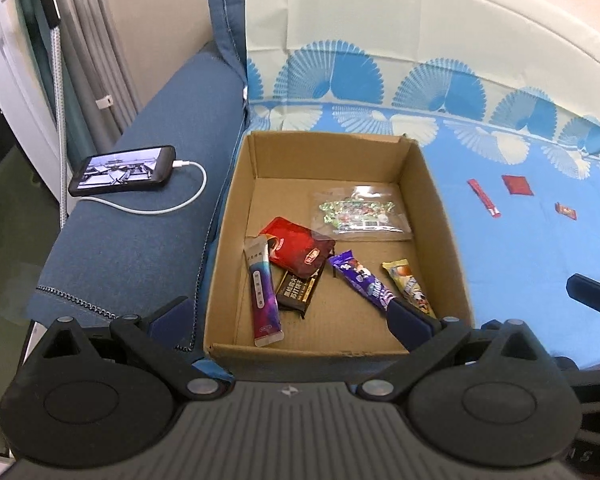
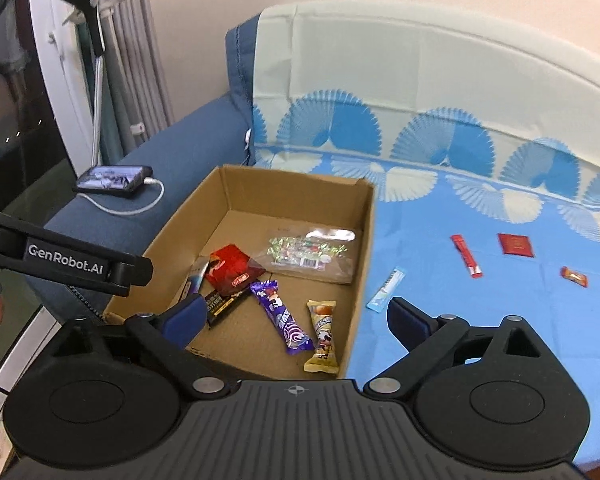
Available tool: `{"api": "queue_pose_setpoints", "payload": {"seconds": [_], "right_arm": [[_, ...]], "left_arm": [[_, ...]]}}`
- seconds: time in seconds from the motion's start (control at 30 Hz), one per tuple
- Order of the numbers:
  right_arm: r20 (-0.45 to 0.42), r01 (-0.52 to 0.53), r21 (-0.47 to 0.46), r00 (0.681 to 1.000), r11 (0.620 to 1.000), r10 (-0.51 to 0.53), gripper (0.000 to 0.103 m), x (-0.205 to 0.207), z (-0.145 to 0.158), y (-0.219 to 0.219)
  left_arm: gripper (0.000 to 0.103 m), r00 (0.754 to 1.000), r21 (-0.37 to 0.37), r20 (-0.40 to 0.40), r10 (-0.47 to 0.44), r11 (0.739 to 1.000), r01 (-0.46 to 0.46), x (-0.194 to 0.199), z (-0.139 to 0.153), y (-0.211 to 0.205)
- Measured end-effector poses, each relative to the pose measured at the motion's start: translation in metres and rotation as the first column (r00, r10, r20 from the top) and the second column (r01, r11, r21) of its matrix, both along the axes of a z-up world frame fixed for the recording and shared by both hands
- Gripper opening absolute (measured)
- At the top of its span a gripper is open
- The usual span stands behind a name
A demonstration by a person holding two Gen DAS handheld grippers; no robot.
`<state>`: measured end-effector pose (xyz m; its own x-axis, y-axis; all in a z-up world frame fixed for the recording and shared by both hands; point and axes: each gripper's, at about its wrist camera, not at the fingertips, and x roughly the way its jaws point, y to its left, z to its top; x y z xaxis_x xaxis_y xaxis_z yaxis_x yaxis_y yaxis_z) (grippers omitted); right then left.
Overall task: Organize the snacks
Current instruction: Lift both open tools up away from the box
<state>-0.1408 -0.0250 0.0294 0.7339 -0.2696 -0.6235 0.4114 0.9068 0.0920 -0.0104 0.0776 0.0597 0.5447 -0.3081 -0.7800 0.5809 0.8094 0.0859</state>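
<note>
Blue fan-print sheet [image 2: 480, 312] covered the sofa seat, with a cardboard box [image 1: 432, 200] of snacks standing on it.

Nearest, the left gripper [image 1: 290, 316] and the right gripper [image 2: 296, 316] both hung with jaws spread wide and nothing between them, above the near edge of the box. Inside lay a purple bar [image 1: 362, 280] and a yellow bar [image 1: 410, 288] side by side, a long sachet [image 1: 262, 292], a dark bar [image 1: 300, 290] partly under a red pouch [image 1: 296, 246], and farther back a clear candy bag [image 1: 360, 212]. Just beside the box on the sheet lay a pale blue stick [image 2: 386, 288]; beyond it, well apart, a red stick [image 2: 466, 255], a red square packet [image 2: 515, 245] and a small orange candy [image 2: 574, 276]. A phone [image 1: 124, 170] with its white cable [image 1: 172, 204] rested on the blue armrest [image 1: 148, 248].
</note>
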Motion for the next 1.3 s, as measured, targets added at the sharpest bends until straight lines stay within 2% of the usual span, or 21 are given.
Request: {"api": "queue_pose_setpoints", "payload": {"seconds": [0.23, 0.5, 1.3], "right_arm": [[0.045, -0.005, -0.044, 0.999, 0.999, 0.007, 0.100, -0.024, 0.011, 0.016], [0.068, -0.002, -0.045, 0.998, 0.999, 0.005, 0.100, -0.041, 0.014, 0.021], [0.107, 0.061, 0.022, 0.992, 0.998, -0.063, 0.100, -0.057, 0.005, -0.014]], "left_arm": [[0.103, 1.000, -0.019, 0.027, -0.014, 1.000, 0.014, -0.022, 0.011, 0.007], [0.103, 0.999, -0.007, 0.039, -0.034, 0.999, 0.034, -0.035, 0.015, 0.004], [0.103, 0.994, 0.056, 0.046, -0.099, 0.994, 0.096, -0.044, 0.016, -0.042]]}}
